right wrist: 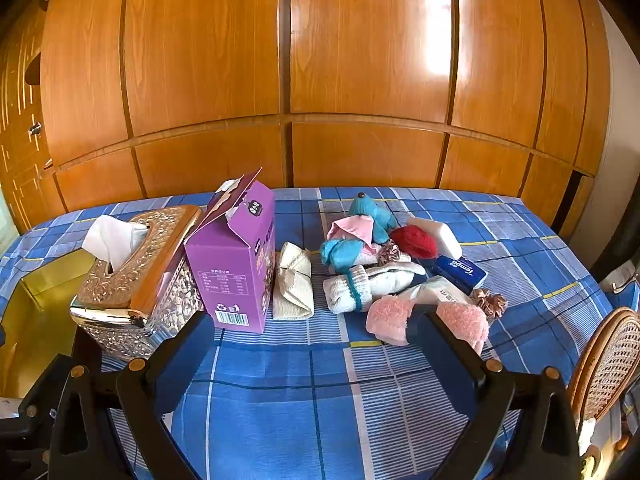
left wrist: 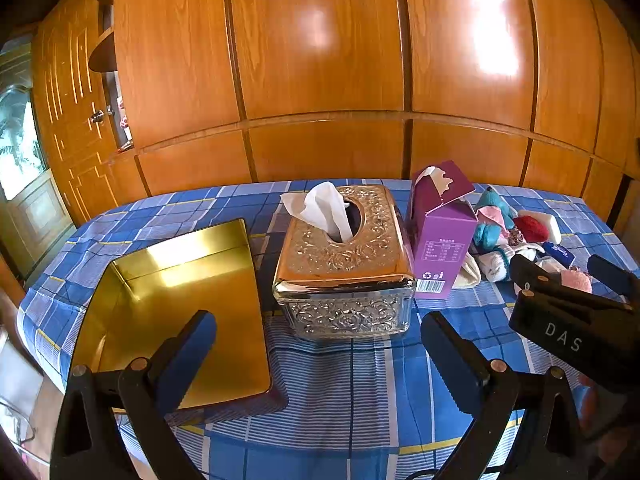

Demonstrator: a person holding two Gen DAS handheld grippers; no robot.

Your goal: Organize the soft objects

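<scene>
A pile of soft things lies on the blue plaid cloth: a teal plush toy (right wrist: pixel 360 228), a red fuzzy piece (right wrist: pixel 414 240), rolled white socks (right wrist: pixel 372 286), a folded cream cloth (right wrist: pixel 294 280), a pink fluffy piece (right wrist: pixel 428 322) and a brown scrunchie (right wrist: pixel 490 304). My right gripper (right wrist: pixel 316 324) is open just short of the pile, its right finger in front of the pink piece. My left gripper (left wrist: pixel 318 334) is open and empty, before the ornate tissue box (left wrist: pixel 346 260) and the open gold tin (left wrist: pixel 180 312). The right gripper also shows in the left wrist view (left wrist: pixel 564 276).
A purple carton (right wrist: pixel 236 260) with its top torn open stands between the tissue box (right wrist: pixel 136 280) and the pile. A blue tissue pack (right wrist: pixel 460 272) and a white block (right wrist: pixel 438 234) lie at the pile's right. A wicker chair (right wrist: pixel 608 360) stands right. Wooden wardrobe doors rise behind the table.
</scene>
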